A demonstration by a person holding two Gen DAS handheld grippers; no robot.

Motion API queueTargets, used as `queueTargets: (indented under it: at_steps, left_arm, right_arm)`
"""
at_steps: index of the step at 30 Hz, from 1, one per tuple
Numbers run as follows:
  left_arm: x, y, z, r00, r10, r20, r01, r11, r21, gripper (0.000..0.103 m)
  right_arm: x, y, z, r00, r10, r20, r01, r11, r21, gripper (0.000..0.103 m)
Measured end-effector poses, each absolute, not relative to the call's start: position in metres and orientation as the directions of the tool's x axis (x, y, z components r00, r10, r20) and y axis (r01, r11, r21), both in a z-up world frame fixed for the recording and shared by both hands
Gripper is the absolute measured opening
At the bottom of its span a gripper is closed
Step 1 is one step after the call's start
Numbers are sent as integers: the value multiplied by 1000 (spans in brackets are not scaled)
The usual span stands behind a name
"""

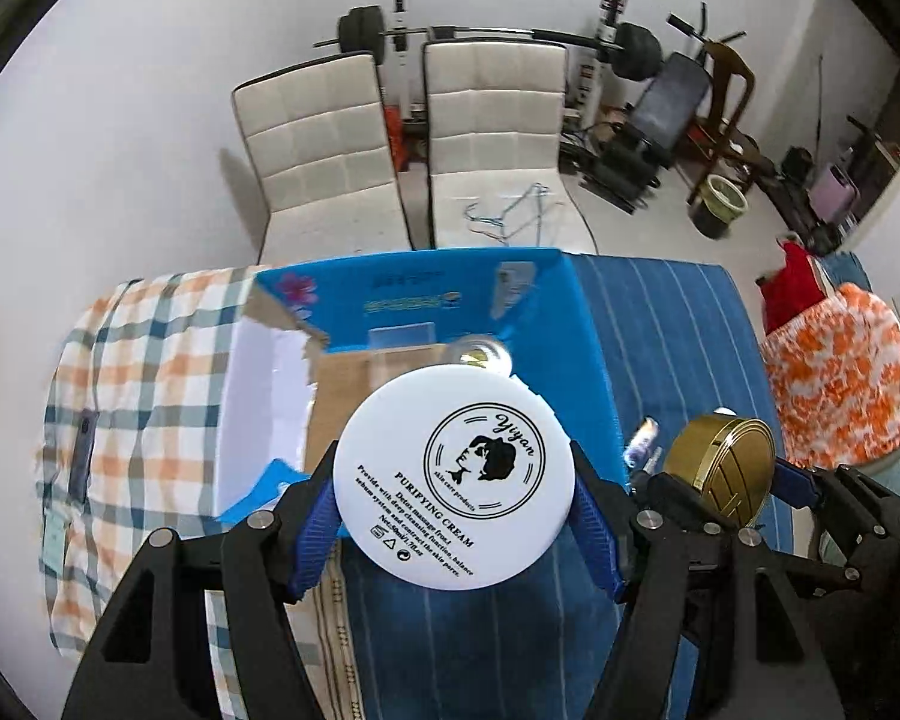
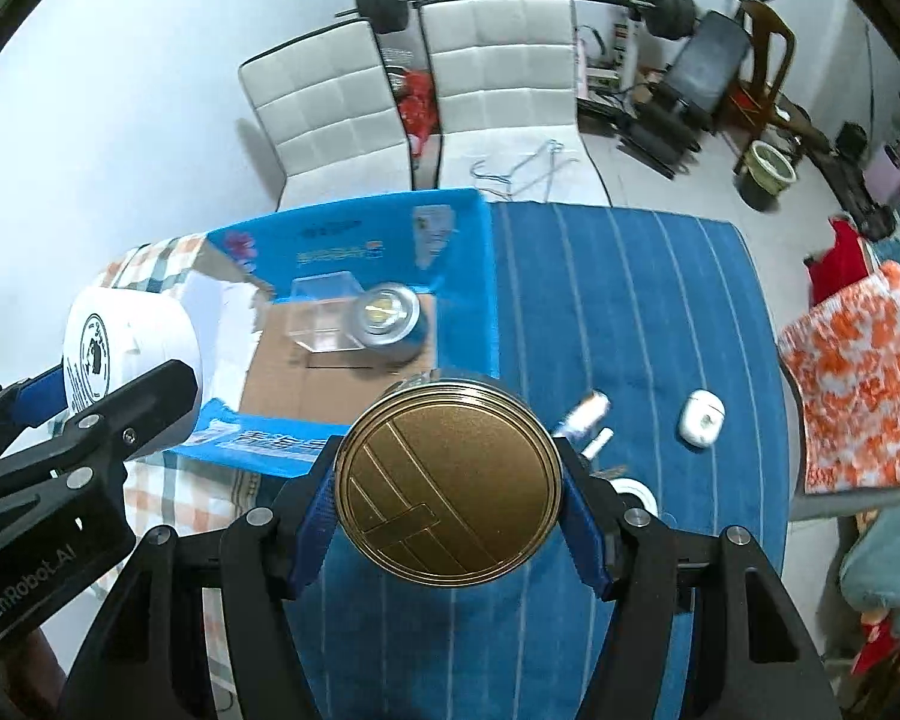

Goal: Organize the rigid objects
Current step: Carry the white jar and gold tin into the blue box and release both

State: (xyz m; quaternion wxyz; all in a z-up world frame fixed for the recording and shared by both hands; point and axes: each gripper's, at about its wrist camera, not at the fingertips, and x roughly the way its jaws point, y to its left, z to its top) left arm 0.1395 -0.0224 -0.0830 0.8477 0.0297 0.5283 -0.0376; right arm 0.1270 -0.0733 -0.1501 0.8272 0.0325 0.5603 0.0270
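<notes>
A: What do the left fingers [image 1: 453, 495] have?
B: They clamp a white cream jar [image 1: 450, 477] by its sides, above the open blue box [image 1: 570, 324].
A: The right fingers [image 2: 448, 495]?
B: Clenched on a gold tin [image 2: 448, 486] (lid facing the camera); a can [image 2: 384, 315] stands in the box beyond them.

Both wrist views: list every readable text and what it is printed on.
"Yiyan", "PURIFYING CREAM": white cream jar lid; its smaller lines are too small to read fully.
"GenRobot.AI": left gripper body.
Blue cardboard box: printing blurred, unreadable.
Gold tin: embossed lines only, no words.
</notes>
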Motion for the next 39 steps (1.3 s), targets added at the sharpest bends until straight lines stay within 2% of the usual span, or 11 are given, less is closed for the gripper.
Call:
queueTargets:
  at_steps: [11,17,26,39]
  left_arm:
    - [156,29,-102,389,-54,-920,46,998,-39,66]
    - [202,61,-148,296,-69,-953,8,998,-70,66]
    - [262,90,-224,174,-31,-984,-16,999,-34,66]
    - [308,96,-286,40,-70,-997,-5,998,-70,66]
  right_arm:
    - [153,-43,-171,345,80,-935,-8,997,82,67]
    - [194,-44,-230,251,99,-963,70,990,120,67]
    - [237,-27,-316,105,72,-992,132,988,85,67]
    - [262,-15,-382,-22,54,-998,177,983,49,68]
